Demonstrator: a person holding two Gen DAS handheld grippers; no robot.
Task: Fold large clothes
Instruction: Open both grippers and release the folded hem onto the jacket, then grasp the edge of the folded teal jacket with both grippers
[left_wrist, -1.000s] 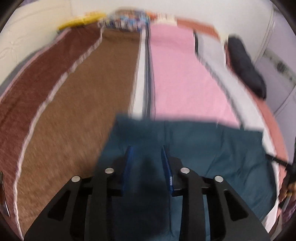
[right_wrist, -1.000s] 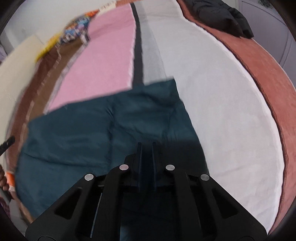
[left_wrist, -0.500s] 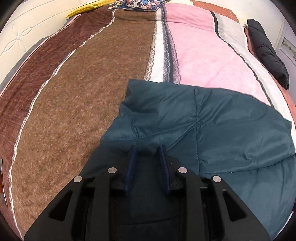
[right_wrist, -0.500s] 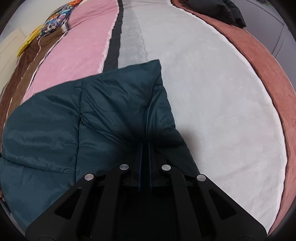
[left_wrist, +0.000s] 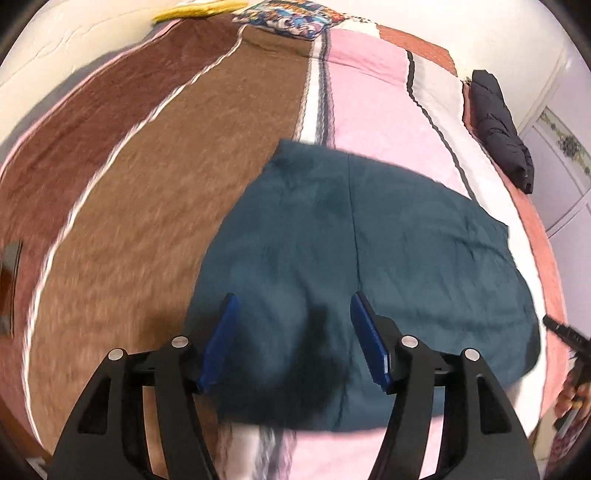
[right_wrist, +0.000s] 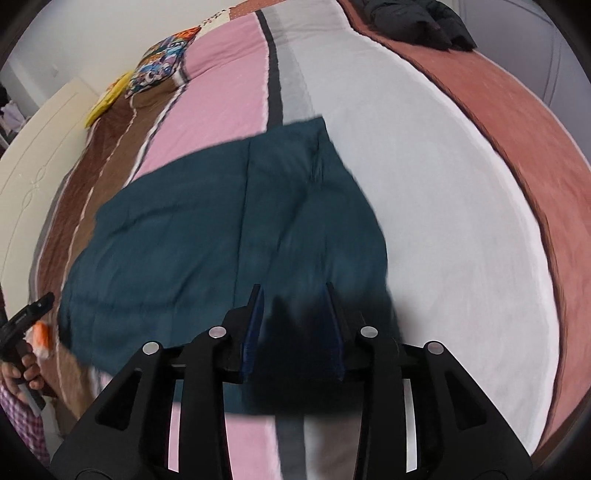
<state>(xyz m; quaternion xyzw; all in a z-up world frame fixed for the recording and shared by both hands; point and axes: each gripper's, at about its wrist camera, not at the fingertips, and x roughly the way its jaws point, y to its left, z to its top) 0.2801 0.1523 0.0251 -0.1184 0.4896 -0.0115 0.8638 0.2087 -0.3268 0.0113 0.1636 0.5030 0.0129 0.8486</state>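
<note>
Bed (left_wrist: 155, 192), the largest thing in view, covered by a striped blanket (right_wrist: 229, 88): brown bands toward its left edge, pink in the middle, white then rust-red toward its right edge. Teal quilted garment (left_wrist: 369, 258) lies folded into a broad rectangle across the middle stripes near the foot edge of the bed, its near edge just short of that edge, a seam running down its centre. Dark jacket (left_wrist: 498, 125) bundled at the far right edge of the bed, well apart from the teal piece. Patterned cushion (right_wrist: 162, 66) and a yellow item (right_wrist: 107, 98) at the head end, far left corner. No containers seen. Left hand-held gripper (left_wrist: 293, 332) hovers above the garment's near-left part, blue pads wide apart; jaws have just been opening, nothing gripped between them, cloth lying below. Right hand-held gripper (right_wrist: 293, 325) sits above the garment's near-right corner, jaws moderately apart and just been opening, pads off the fabric; its dark shadow falls on the cloth. In the right wrist view, a hand (right_wrist: 20, 369) holding the other tool's handle shows at the lower left margin.
</note>
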